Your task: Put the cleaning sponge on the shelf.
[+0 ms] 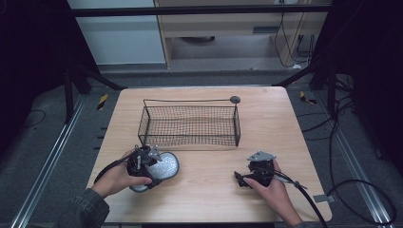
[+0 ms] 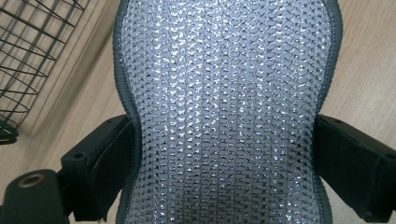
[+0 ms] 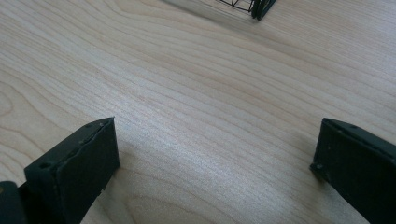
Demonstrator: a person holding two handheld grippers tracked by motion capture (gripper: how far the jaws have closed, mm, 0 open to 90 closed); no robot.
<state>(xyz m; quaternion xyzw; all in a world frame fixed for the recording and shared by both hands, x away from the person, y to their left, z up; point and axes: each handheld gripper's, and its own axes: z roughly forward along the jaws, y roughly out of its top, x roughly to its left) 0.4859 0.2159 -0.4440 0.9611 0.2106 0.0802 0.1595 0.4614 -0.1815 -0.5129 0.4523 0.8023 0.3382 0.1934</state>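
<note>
A silvery mesh pad with a dark grey edge [image 1: 167,164] lies flat on the wooden table [image 1: 204,185] in front of the wire basket's left corner. My left gripper [image 1: 156,166] is over it. In the left gripper view the pad [image 2: 224,70] runs up between the two black jaws, and each jaw presses against one side of its narrow waist, so my left gripper [image 2: 224,135] is shut on it. My right gripper [image 1: 240,179] rests low over bare table at the front right. Its jaws stand wide apart with nothing between them [image 3: 215,135].
A black wire basket [image 1: 190,100] stands in the middle of the table, behind both grippers, with a round knob at its back right corner. Its corner [image 3: 247,5] shows in the right gripper view, its side [image 2: 28,60] in the left. Cables trail off the front edge.
</note>
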